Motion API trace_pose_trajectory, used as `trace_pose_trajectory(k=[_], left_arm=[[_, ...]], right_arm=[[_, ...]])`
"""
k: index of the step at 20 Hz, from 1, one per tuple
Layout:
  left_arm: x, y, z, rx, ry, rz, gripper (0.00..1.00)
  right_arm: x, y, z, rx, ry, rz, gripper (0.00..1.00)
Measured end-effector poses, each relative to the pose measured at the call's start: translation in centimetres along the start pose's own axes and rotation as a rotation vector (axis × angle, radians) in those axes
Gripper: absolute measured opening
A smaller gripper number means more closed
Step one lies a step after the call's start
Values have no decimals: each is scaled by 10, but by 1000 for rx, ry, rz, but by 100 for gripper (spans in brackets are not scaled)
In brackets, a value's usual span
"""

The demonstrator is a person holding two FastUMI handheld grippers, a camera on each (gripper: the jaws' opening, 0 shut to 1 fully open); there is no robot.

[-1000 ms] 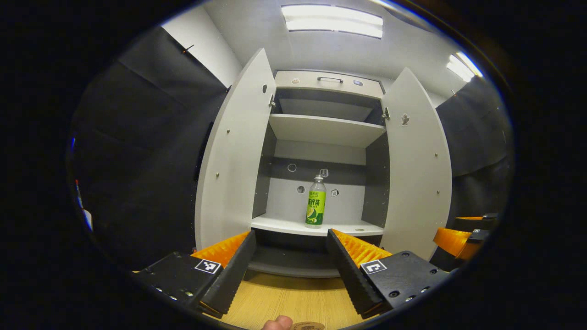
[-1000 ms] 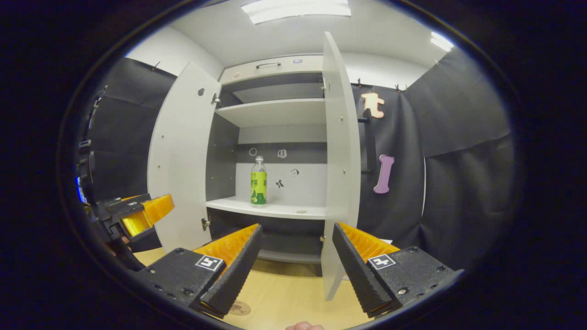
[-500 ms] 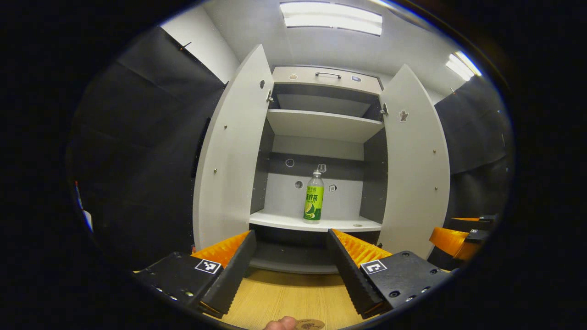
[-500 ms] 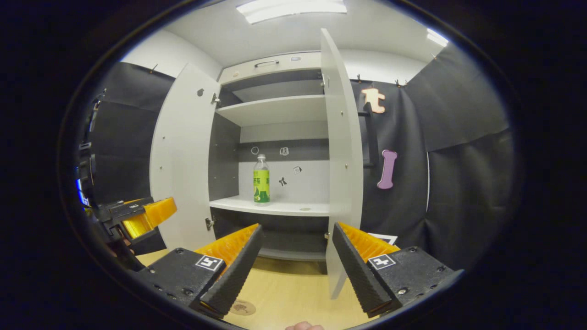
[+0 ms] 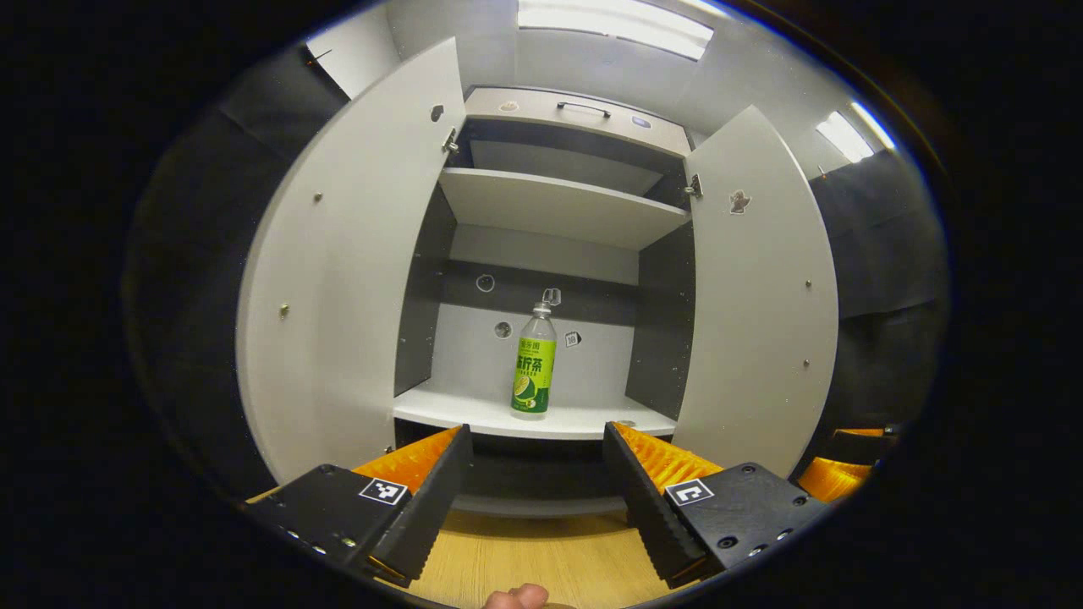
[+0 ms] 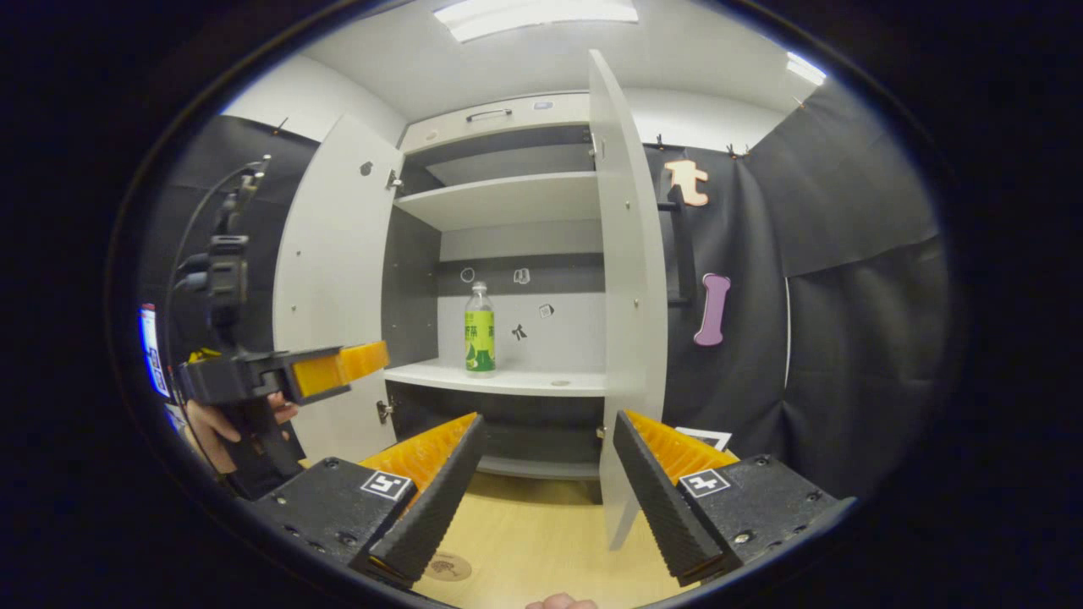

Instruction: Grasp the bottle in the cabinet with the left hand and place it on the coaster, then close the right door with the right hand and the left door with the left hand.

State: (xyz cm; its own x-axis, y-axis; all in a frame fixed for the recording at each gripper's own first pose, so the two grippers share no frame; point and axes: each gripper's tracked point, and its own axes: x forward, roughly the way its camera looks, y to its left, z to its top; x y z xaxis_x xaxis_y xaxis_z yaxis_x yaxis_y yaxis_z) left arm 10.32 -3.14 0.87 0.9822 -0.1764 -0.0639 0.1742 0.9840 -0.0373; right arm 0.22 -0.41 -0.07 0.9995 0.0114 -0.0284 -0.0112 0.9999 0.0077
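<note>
Bottle [image 5: 534, 359] upright on cabinet shelf [image 5: 474, 413], between open doors; coaster [image 6: 446, 566] on table.

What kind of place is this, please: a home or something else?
Probably a recording booth staged as a home corner, not a real home: black cloth hangs as walls, a nearly bare cabinet holds one bottle, and it stands on a wooden table.

The bottle [image 5: 534, 362] carries a green label whose print is too small to read.
</note>
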Motion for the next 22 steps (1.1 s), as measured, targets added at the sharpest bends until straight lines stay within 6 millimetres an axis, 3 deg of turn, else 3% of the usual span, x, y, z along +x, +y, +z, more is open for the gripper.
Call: trace_pose_trajectory(k=[6,12,15,22], left_arm=[[98,-4,20,32,-14,-66,94],[190,18,2,69,30,-27,95],[224,21,-16,62,60,-42,95],[274,38,-18,69,42,-6,94]], right_arm=[[2,-4,5,1,-11,-35,100],[4,1,1,-20,0,-47,100],[7,-1,0,-21,12,-73,100],[15,-8,-7,-2,36,-119,100]])
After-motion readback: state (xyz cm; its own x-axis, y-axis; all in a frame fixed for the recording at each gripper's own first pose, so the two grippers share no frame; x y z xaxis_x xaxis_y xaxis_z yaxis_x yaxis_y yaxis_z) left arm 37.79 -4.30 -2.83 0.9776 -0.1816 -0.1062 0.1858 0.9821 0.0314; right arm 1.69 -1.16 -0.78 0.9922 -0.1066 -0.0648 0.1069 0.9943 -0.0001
